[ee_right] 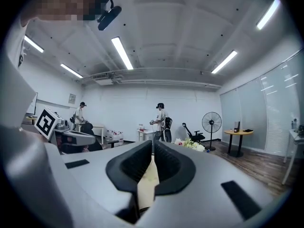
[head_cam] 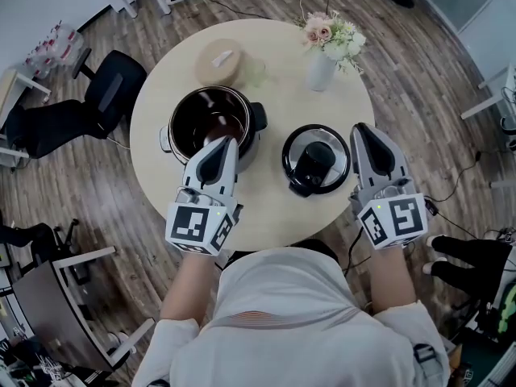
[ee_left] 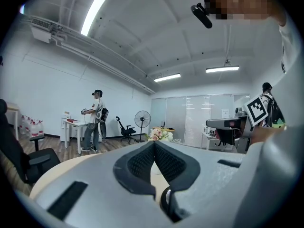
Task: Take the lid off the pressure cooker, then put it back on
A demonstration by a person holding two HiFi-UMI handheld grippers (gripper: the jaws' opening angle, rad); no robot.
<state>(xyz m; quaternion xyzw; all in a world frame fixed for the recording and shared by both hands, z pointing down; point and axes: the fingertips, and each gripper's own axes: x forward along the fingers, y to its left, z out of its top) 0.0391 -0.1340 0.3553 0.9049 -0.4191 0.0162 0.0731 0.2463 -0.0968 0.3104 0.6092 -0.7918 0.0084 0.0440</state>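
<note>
head view: round beige table (head_cam: 157, 111) on a wood plank floor (head_cam: 419, 79). open pressure cooker (head_cam: 211, 121) sits left of table centre, no lid on it. lid (head_cam: 316, 158) lies flat on the table right of the cooker, apart from it. flower vase (head_cam: 322, 53) is beyond the cooker to the right, a tan round thing (head_cam: 219, 63) just behind the cooker, a black chair (head_cam: 113, 87) off the table left of the cooker. left gripper (head_cam: 226, 141) is over the cooker's near rim, right gripper (head_cam: 360, 127) right of the lid.

left gripper view: left gripper (ee_left: 154, 142) jaws together, nothing between. white room, standing fan (ee_left: 142, 120), person (ee_left: 96, 120) at a desk.

right gripper view: right gripper (ee_right: 152, 141) jaws together, nothing held. fan (ee_right: 209, 122), person (ee_right: 162, 122), small round side table (ee_right: 238, 133).
</note>
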